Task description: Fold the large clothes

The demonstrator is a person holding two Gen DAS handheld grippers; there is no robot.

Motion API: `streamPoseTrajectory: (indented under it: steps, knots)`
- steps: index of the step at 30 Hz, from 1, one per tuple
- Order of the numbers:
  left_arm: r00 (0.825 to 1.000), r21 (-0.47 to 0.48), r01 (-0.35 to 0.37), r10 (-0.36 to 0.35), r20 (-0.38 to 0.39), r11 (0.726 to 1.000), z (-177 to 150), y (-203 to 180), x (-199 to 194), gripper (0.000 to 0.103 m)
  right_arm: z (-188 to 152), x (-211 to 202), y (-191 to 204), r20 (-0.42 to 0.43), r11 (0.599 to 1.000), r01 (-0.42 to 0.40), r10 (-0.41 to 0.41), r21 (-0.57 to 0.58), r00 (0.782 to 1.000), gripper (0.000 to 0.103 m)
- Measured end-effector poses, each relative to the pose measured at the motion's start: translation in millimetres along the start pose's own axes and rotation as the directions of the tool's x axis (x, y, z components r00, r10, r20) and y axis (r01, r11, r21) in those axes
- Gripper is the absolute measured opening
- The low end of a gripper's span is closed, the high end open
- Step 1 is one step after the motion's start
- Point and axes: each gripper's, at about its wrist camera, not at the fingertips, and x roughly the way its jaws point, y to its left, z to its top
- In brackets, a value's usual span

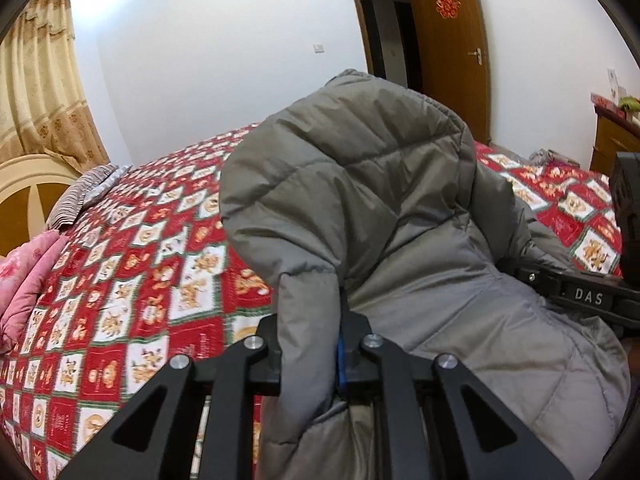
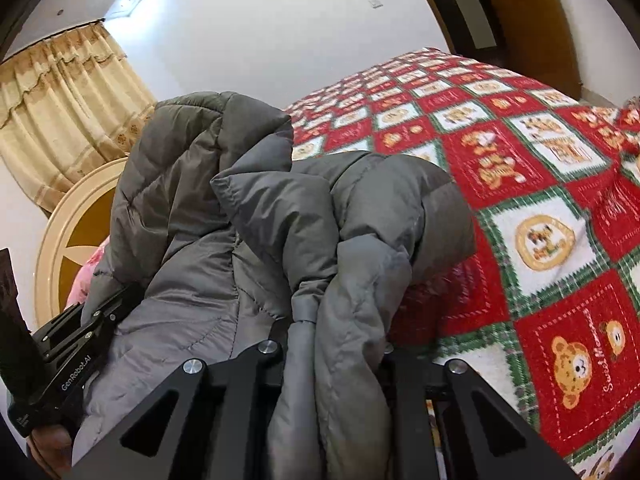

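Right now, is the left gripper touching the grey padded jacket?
Touching. The left wrist view shows the left gripper clamped on a fold of the grey padded jacket, fabric pinched between both fingers.

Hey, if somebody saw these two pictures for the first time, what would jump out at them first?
The puffy grey jacket fills the middle of both views, bunched up and lifted above the bed, pinched by the left gripper and the right gripper. Beneath and around it spreads the loud red, white and green bear-patterned bedspread. At the far left hang gold curtains, with a brown door at the upper right.
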Motion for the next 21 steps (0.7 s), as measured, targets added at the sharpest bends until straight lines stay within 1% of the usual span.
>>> streamPoseTrajectory:
  steps: [8, 15, 21]
  knots:
    - [0.997, -0.057, -0.058, 0.06, 0.038, 0.997, 1.2, 44.1, -26.8, 0.016, 20.6, 7.4, 50.4, 0.005, 0.995, -0.071, 0.071, -0.076, 0.997, 0.014]
    - [0.991, -0.124, -0.123, 0.128, 0.037, 0.985, -10.1, 90.4, -40.1, 0.016, 27.6, 4.2, 61.6, -0.023, 0.979, -0.125, 0.123, -0.159, 0.992, 0.014]
    - [0.984, -0.189, -0.171, 0.178, 0.022, 0.967, -25.6, 126.4, -47.0, 0.016, 25.2, 4.9, 60.8, -0.06, 0.963, -0.163, 0.154, -0.216, 0.986, 0.014]
